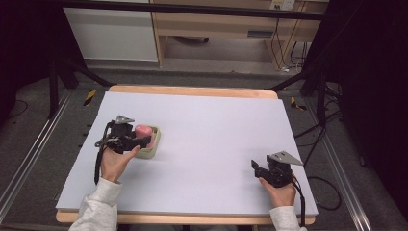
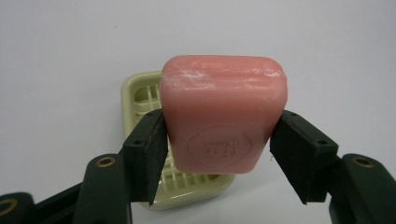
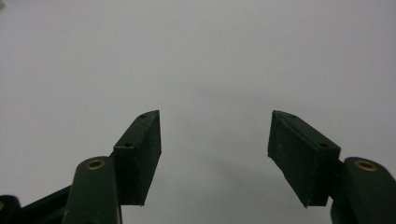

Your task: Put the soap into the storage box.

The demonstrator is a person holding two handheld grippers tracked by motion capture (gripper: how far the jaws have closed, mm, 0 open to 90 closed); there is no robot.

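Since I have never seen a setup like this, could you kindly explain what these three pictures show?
A person sits at a table covered in pale sheeting, holding a two-jaw tool in each hand. The high view looks down from above. The other two pictures come from cameras riding on each tool, looking along its black jaws. The left hand-held gripper is shut on a pink soap bar, held over a pale green soap dish on the table. The right hand-held gripper is open, holding nothing, near the table's right front corner.
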